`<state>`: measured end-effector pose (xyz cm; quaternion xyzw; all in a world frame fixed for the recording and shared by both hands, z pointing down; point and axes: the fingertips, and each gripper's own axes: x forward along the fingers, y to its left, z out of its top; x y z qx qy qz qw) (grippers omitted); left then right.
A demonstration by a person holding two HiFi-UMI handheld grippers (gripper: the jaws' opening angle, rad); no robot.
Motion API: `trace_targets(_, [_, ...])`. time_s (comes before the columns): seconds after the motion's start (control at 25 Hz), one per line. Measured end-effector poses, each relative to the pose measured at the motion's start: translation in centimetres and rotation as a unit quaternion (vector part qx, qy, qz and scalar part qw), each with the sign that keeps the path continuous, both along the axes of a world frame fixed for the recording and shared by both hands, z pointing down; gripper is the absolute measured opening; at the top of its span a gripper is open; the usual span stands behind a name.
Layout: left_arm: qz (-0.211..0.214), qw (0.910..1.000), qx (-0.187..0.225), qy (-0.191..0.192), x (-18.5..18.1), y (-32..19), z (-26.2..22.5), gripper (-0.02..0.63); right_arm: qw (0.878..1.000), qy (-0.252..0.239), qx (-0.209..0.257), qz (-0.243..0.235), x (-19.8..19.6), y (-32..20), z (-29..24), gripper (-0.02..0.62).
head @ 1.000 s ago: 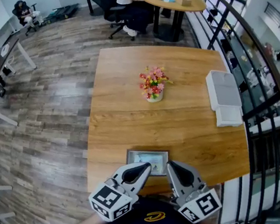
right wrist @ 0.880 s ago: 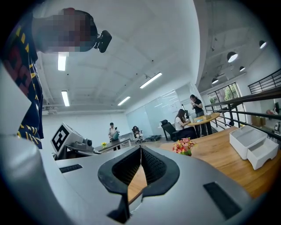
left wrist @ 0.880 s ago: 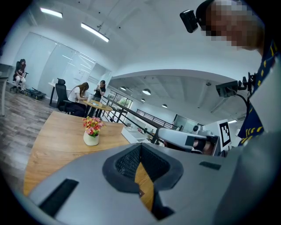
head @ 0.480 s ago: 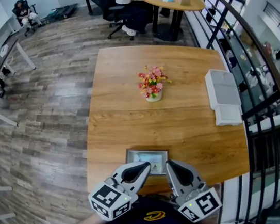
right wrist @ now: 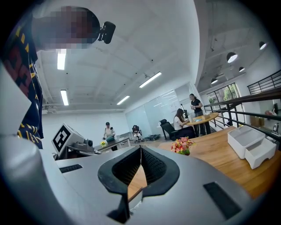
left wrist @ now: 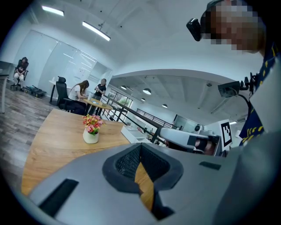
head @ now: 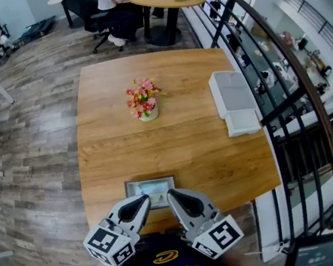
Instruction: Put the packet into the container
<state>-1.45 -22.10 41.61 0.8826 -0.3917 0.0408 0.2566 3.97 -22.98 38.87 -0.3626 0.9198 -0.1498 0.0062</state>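
Both grippers are closed tight with nothing in them: left gripper (head: 142, 202) and right gripper (head: 174, 197) hover right at the near edge of the table (head: 183, 144). The packet (head: 149, 188) lies flat just in front of their tips. The white container (head: 231, 94) is way across, over by the railing, past the flower pot (head: 142, 99). My worry is that the packet is thin and flat, so a sloppy pinch probably just shoves it around, maybe off the near edge.

Packet (head: 148, 188) partly hidden by the left gripper (head: 143, 199); items on far round table (head: 181, 1) too small.
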Motion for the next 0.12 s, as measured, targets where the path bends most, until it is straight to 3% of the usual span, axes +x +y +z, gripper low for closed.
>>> trace_targets(0.12, [-0.012, 0.9998, -0.013, -0.002, 0.23, 1.12, 0.14, 0.002, 1.0, -0.001, -0.016, -0.004, 0.41, 1.01, 0.14, 0.011])
